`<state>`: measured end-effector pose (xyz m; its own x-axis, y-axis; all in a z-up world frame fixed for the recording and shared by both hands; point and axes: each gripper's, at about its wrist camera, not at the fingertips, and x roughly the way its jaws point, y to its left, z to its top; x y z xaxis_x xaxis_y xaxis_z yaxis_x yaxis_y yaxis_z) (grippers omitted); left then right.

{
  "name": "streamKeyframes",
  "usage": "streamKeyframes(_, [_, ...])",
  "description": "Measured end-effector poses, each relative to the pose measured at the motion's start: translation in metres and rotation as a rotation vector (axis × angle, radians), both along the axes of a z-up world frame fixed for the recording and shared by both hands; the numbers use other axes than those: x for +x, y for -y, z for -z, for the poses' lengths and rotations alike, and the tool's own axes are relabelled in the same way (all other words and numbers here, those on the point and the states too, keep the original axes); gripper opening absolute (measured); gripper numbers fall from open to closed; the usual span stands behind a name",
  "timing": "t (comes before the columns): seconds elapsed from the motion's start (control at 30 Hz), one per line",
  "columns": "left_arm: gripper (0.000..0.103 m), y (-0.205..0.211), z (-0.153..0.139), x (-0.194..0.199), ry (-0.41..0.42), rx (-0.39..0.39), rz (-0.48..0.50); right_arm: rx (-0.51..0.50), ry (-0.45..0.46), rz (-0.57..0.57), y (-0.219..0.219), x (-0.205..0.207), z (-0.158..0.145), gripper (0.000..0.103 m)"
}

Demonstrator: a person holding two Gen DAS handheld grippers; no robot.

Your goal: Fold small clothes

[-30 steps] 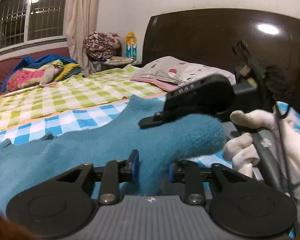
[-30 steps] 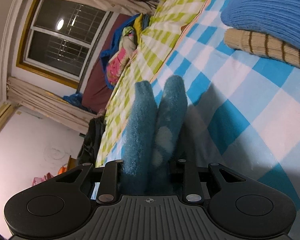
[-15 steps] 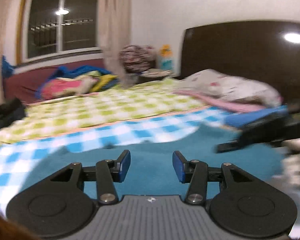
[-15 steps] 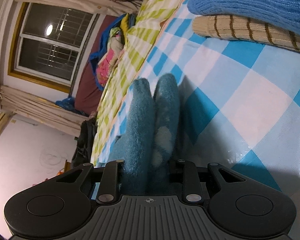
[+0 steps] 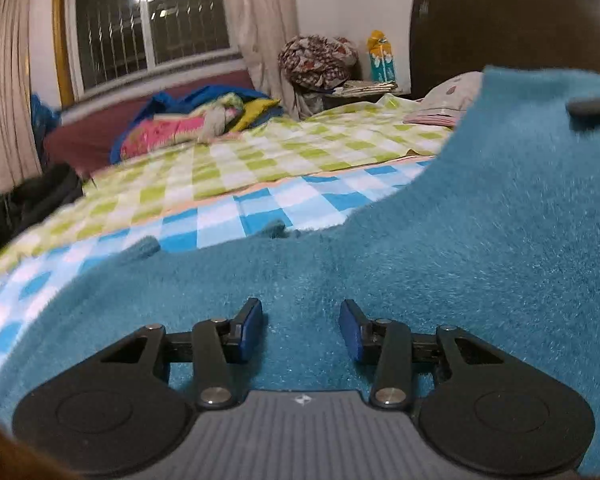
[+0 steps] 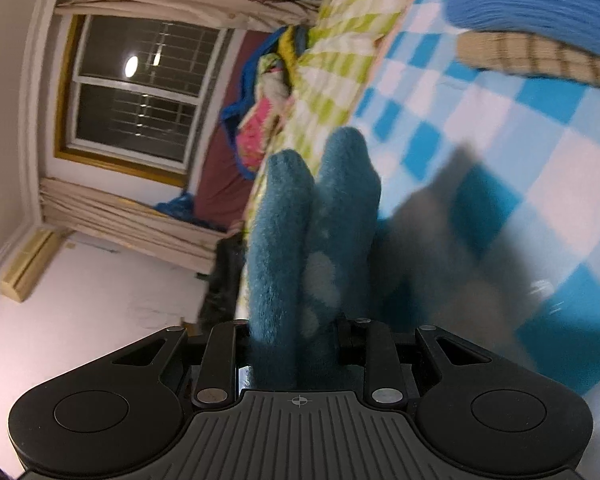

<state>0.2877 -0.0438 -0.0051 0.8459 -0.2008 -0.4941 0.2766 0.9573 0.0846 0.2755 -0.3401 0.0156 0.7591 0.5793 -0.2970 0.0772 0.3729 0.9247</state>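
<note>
A pair of fuzzy teal socks (image 5: 460,240) lies stretched over the blue checked sheet (image 5: 260,208), rising toward the upper right. My left gripper (image 5: 300,320) hovers low over the fabric. Its blue pads (image 5: 250,328) stand apart and its jaws are closing, with the sock beneath them and nothing pinched between them. The tip of my right gripper (image 5: 592,106) shows at the sock's raised end. In the right wrist view, my right gripper (image 6: 296,328) is shut on the two teal socks (image 6: 300,220), which stick out side by side above the bed.
A folded blue knit (image 6: 540,0) and a tan striped piece (image 6: 540,56) lie on the blue checked sheet (image 6: 500,140). Farther off are a green checked sheet (image 5: 260,152), a bedding pile (image 5: 188,124), a pillow (image 5: 456,92) and the dark headboard (image 5: 500,28).
My left gripper let go of the sock, opened, and slid left and down along the fabric. The right gripper keeps its grip on the socks and has hardly shifted.
</note>
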Motion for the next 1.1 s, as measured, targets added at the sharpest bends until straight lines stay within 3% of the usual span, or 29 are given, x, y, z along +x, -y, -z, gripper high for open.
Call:
streamKeyframes(0.1, [0.046, -0.017, -0.005, 0.001, -0.038, -0.077, -0.007, 0.04, 0.011, -0.009, -0.019, 0.006, -0.016, 0.026])
streamKeyframes(0.3, [0.046, -0.069, -0.023, -0.034, 0.018, -0.116, -0.041, 0.056, 0.015, -0.043, -0.076, 0.028, -0.049, 0.026])
streamKeyframes(0.37, [0.046, -0.089, -0.017, -0.038, -0.016, -0.112, -0.075, 0.061, 0.008, -0.047, -0.095, 0.035, -0.052, 0.026])
streamKeyframes(0.5, [0.045, -0.119, -0.008, -0.042, -0.065, -0.166, -0.086, 0.061, -0.026, -0.06, -0.134, 0.047, -0.047, 0.026])
streamKeyframes(0.77, [0.045, -0.162, -0.024, -0.083, -0.043, -0.208, -0.139, -0.028, -0.113, -0.1, -0.222, 0.076, -0.021, 0.026])
streamKeyframes(1.1, [0.045, -0.216, -0.041, -0.115, 0.003, -0.411, -0.25, -0.163, -0.166, -0.187, -0.277, 0.098, 0.002, 0.037])
